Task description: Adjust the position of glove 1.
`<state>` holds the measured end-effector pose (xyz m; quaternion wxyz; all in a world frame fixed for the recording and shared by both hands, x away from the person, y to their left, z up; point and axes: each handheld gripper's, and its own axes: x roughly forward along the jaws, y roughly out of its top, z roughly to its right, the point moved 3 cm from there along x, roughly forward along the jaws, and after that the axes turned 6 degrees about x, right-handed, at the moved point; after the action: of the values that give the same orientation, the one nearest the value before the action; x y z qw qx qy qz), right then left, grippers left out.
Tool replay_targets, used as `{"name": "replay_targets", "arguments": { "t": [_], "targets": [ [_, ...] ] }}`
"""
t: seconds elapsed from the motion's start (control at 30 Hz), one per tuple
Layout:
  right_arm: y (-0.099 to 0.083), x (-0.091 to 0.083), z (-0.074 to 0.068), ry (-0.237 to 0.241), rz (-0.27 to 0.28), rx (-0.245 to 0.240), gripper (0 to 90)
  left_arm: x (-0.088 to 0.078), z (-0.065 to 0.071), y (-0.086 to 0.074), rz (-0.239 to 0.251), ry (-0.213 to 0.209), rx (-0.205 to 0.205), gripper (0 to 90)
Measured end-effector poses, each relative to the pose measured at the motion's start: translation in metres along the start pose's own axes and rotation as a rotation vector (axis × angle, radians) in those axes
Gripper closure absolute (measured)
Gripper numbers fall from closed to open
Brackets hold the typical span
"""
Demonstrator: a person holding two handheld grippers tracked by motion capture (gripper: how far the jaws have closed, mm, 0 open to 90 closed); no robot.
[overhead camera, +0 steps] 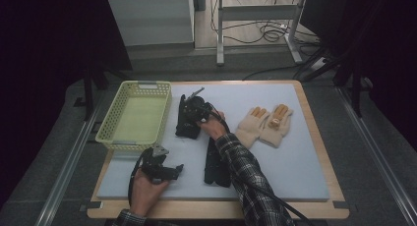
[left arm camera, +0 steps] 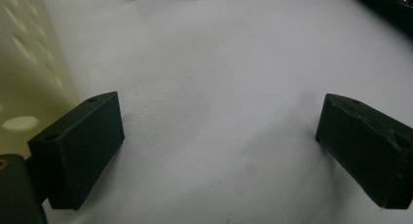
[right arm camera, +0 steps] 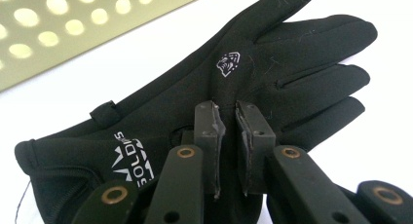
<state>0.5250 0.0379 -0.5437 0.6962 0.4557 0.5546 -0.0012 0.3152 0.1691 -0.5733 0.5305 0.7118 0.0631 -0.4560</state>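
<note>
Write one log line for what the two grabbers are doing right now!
right gripper: shut on black glove beside yellow basket | left gripper: open, nothing between jaws, over mat | cream gloves: untouched

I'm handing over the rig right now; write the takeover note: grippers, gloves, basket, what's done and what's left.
Right gripper: jaws nearly shut, pinching the black glove that lies beside the yellow basket.
Left gripper: open, idle over the grey mat.
Second black glove lies on the mat under the right forearm; the cream glove pair lies to the right.
Done: first glove gripped. The basket holds nothing yet.
Left: probably lift it into the basket, then the other gloves.
</note>
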Motion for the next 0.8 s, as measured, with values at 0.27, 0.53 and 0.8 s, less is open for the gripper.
{"name": "replay_targets", "arguments": {
  "t": [0.27,0.53,0.8],
  "targets": [
    [-0.002,-0.022,0.001,0.033,0.057,0.016,79.8,0.000,0.000,0.000,0.000,0.000,-0.004,3.4],
    [-0.003,-0.060,-0.007,0.063,0.125,0.001,79.5,0.000,0.000,0.000,0.000,0.000,-0.003,3.5],
    [-0.009,-0.101,-0.016,0.085,0.175,-0.001,79.3,0.000,0.000,0.000,0.000,0.001,-0.002,3.5]
  ]
}}
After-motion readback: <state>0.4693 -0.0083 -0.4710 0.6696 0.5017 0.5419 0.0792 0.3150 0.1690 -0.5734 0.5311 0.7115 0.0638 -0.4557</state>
